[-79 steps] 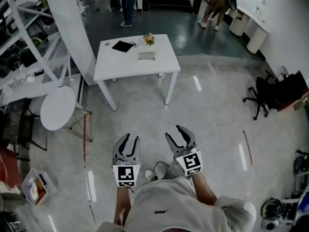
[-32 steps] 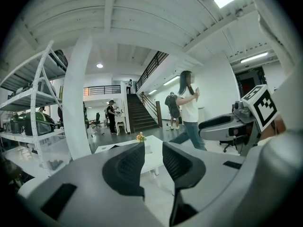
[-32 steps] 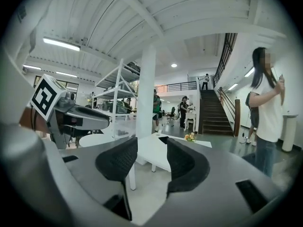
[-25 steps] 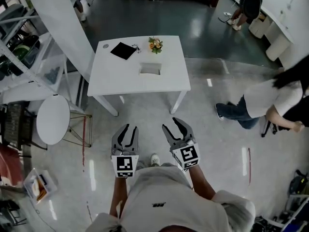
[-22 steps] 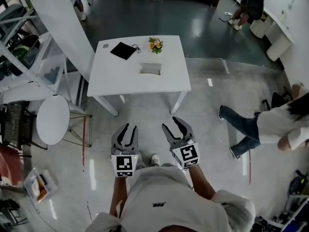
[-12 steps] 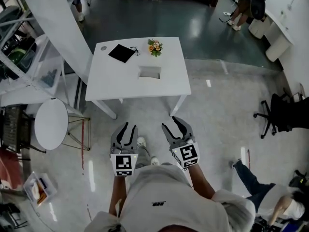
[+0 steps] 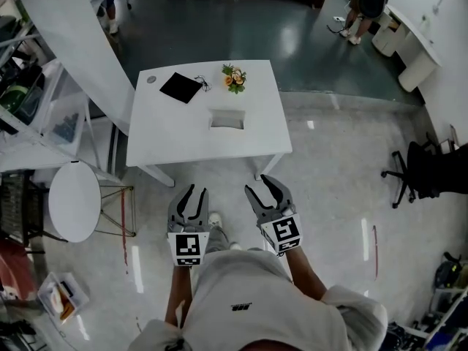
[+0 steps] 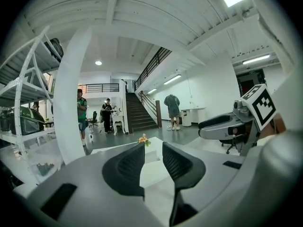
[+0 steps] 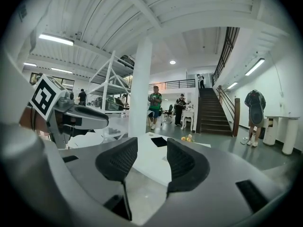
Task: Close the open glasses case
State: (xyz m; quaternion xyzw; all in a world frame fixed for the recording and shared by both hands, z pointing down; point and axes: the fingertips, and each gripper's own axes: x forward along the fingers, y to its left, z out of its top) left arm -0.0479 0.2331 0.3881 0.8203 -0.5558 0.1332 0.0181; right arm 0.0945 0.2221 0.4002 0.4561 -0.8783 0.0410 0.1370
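Observation:
The open glasses case [image 7: 226, 119], white and rectangular, lies near the middle of a white table [image 7: 183, 141] some way ahead of me. A black square item [image 7: 180, 87] and a small bunch of flowers [image 7: 234, 78] sit at the table's far side. My left gripper [image 7: 194, 192] and right gripper [image 7: 261, 187] are held side by side over the floor, short of the table's near edge. Both are open with nothing between the jaws. In the left gripper view the left gripper [image 8: 154, 148] frames the table top and flowers [image 8: 143, 139]. The right gripper [image 9: 151, 148] points at the table [image 9: 151, 162].
A round white side table [image 7: 73, 199] and a shelving rack [image 7: 29, 86] stand at the left, beside a slanted white pillar [image 7: 66, 35]. A black office chair [image 7: 417, 174] is at the right. People [image 7: 365, 6] stand far behind the table near a white counter.
The table has come nearer in the head view as the person walks toward it. A person crossing at the right has left the view. Both grippers stay open.

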